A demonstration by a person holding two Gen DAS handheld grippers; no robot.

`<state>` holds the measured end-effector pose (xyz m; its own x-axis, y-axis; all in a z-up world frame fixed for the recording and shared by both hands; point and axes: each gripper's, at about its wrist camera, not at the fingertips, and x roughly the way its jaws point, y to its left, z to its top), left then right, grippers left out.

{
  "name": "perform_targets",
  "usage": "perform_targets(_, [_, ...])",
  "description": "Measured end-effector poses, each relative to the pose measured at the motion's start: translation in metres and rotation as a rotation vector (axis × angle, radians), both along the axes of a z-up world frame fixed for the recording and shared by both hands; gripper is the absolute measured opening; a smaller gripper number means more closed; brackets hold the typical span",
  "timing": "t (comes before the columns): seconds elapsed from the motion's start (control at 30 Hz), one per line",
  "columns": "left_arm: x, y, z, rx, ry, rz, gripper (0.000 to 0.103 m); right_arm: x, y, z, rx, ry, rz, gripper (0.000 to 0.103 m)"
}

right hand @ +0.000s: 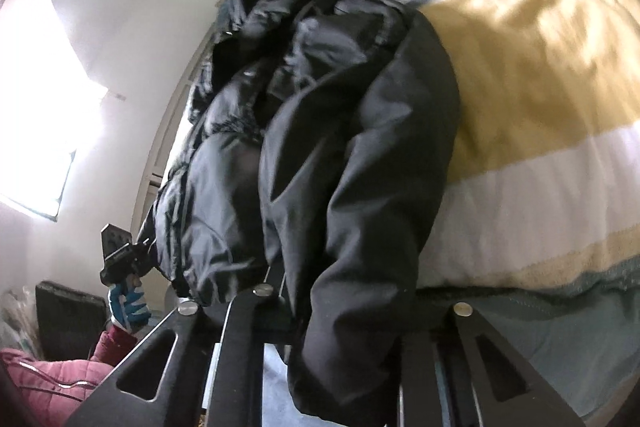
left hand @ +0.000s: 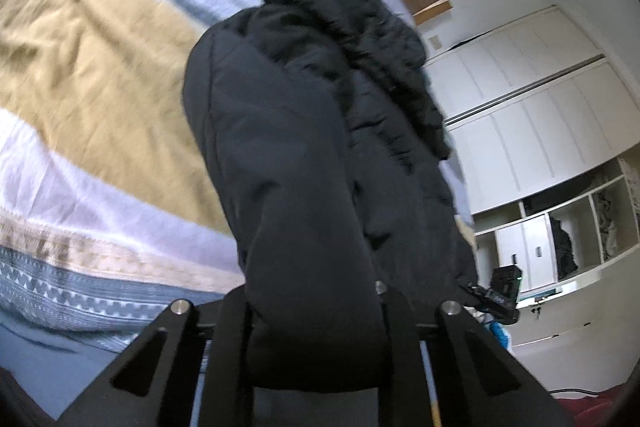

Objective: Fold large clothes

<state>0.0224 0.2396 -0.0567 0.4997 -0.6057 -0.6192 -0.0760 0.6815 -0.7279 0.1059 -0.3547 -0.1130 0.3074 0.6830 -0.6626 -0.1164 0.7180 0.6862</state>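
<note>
Black jacket [left hand: 304, 155] over striped bedspread [left hand: 92, 67], white cupboards [left hand: 528, 99] beyond.

Daylit room, soft and smeared

A blown-out window [right hand: 48, 107] glares left of the black jacket [right hand: 320, 147], sheening its folds; the bedspread [left hand: 100, 67] beside it is motion-blurred, and fisheye edges bend and darken.

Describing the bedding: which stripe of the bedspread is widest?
The mustard-yellow stripe of the striped bedspread; its white, grey and patterned blue neighbours are narrower.
</note>
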Motion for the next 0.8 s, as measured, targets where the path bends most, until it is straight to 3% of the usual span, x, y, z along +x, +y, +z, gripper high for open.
perform_targets(0.2, [0.012,-0.002,0.037,-0.063,-0.082,0.008,0.014,0.012,0.001,0.031,0.06,-0.099,0.001,0.015])
perform_targets(0.47, [0.043,0.012,0.1,-0.172,-0.227,0.027,0.014,0.046,-0.013,0.079,0.214,-0.24,-0.054,0.015])
perform_targets(0.8, [0.134,0.036,0.149,-0.316,-0.355,0.096,0.014,0.129,-0.045,0.118,0.432,-0.326,-0.196,0.014])
